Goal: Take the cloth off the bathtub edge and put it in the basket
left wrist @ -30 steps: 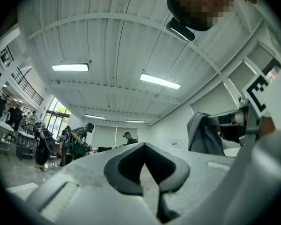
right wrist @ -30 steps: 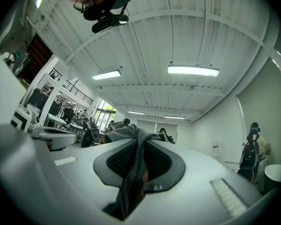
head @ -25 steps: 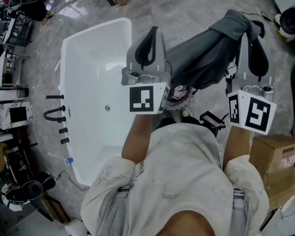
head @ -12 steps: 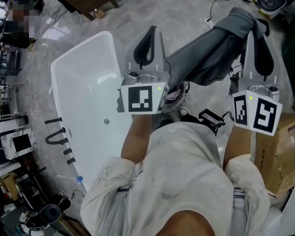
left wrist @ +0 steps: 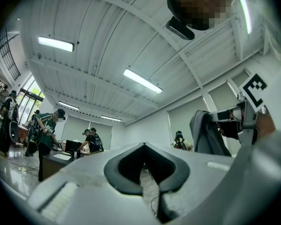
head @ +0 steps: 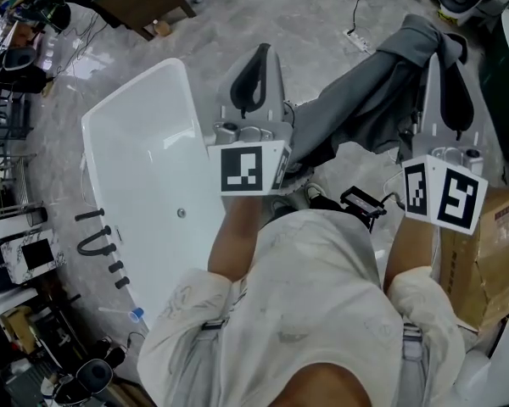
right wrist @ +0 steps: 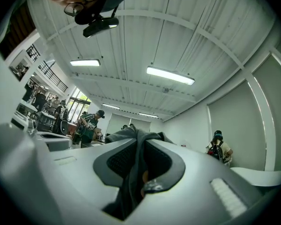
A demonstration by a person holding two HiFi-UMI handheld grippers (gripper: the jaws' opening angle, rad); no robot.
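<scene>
Beside the white bathtub [head: 144, 168], a crumpled grey cloth [head: 360, 100] is hanging pinched in the right claw [head: 445, 49]; the left claw [head: 258, 56] is sitting closed.

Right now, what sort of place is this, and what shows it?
Probably a lab or workshop hall, not a home bathroom: the bathtub stands loose on an open floor beside a cardboard box, under strip lights, with people at desks.

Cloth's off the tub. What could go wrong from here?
The cloth hangs only from the right gripper's fingers, bunched at one end; it could slip. Its loose end droops by the left gripper, and could snag there. No basket is in view, so the carry is blind.
</scene>
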